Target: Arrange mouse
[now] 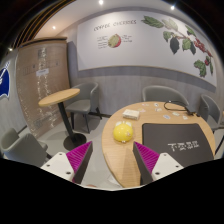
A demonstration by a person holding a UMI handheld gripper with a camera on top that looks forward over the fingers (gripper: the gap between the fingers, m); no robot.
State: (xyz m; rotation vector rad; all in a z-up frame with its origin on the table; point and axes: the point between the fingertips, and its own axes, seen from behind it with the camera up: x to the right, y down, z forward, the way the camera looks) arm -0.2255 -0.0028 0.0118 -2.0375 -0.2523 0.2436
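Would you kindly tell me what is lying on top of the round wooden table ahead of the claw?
On the table lie a yellow mouse and a dark mat. Anything under the mat is hidden. The claw is open.

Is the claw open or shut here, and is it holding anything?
Open and empty: the claw has its two pink-padded fingers spread apart, nothing between them. The round yellow mouse lies beyond them on the wooden table.

Hand-held gripper (113, 160): 2 black fingers, magenta pads (148, 155).

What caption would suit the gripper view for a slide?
Open gripper approaches a round wooden table holding a yellow mouse beside a dark mouse mat.
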